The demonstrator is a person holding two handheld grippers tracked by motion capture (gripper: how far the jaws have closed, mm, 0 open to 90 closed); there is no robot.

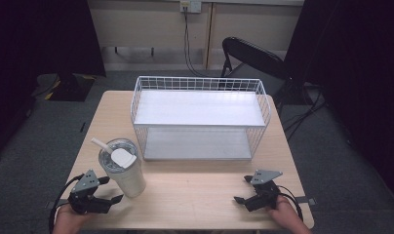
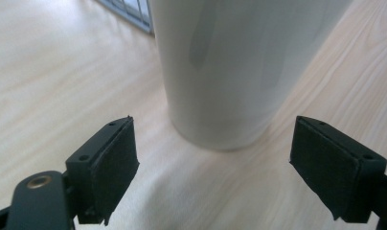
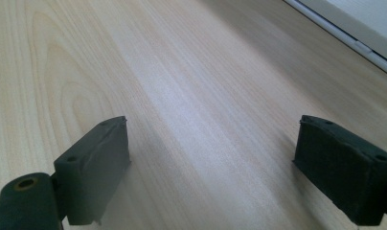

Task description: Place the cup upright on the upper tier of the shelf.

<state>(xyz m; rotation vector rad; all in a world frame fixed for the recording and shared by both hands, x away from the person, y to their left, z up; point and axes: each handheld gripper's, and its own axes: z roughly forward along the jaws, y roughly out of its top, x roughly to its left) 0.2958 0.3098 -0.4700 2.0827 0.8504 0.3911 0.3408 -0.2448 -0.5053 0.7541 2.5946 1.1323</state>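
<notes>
The left tool (image 1: 108, 189) stands wide open just before the tumbler (image 1: 123, 168), not touching it; the right tool (image 1: 244, 189), also wide, rests well right of the tumbler. Judging so, nothing is grasped yet; the wire rack (image 1: 201, 86) behind holds nothing.

Table (image 1: 200, 190) is pale wood with fine straight grain. The tumbler (image 1: 128, 178) is off-white, clear lid, white straw. At 12 o'clock there's a white wire-grid basket (image 1: 200, 84) with 2 white shelves. Both tongs (image 1: 107, 190) (image 1: 241, 189) are black with grey plates. Grey carpet.
</notes>
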